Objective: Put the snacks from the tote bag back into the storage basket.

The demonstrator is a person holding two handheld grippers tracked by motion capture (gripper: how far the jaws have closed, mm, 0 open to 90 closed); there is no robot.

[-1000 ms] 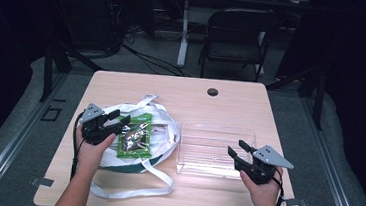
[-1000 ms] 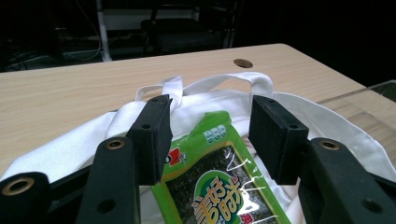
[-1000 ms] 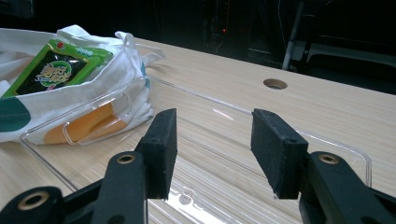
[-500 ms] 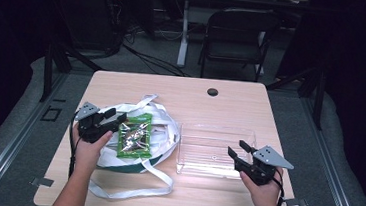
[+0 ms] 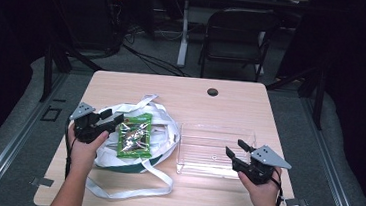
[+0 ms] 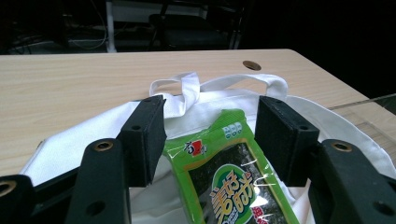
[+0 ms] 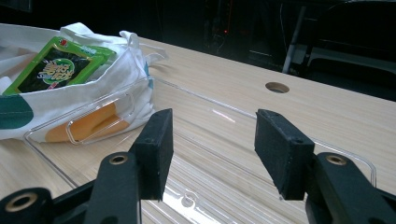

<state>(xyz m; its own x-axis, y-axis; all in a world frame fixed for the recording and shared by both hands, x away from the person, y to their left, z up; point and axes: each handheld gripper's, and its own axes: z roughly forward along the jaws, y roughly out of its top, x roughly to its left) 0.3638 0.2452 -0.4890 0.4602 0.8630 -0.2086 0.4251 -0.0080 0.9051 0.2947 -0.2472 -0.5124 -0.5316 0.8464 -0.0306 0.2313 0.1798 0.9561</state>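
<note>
A green seaweed snack packet (image 5: 134, 135) lies flat on a white tote bag (image 5: 161, 126) at the table's left. My left gripper (image 5: 111, 118) is at the packet's left edge. In the left gripper view its jaws (image 6: 210, 121) have just been opening; the packet (image 6: 229, 182) lies low between them on the bag (image 6: 79, 140), with the pads off it. A clear plastic tray (image 5: 215, 136) sits to the right. My right gripper (image 5: 235, 147) hovers at its near right corner. Its jaws (image 7: 212, 140) have just been opening, with nothing between them.
The bag's long white strap (image 5: 133, 191) trails toward the table's front edge. A cable hole (image 5: 212, 92) is in the table's far side, and a dark chair (image 5: 237, 35) stands behind the table. In the right gripper view the bag (image 7: 116, 70) touches the tray's far wall (image 7: 93, 112).
My left gripper has drawn back a little to the left, off the packet, and its jaws have spread. The right gripper's jaws have widened slightly while the hand kept still.
</note>
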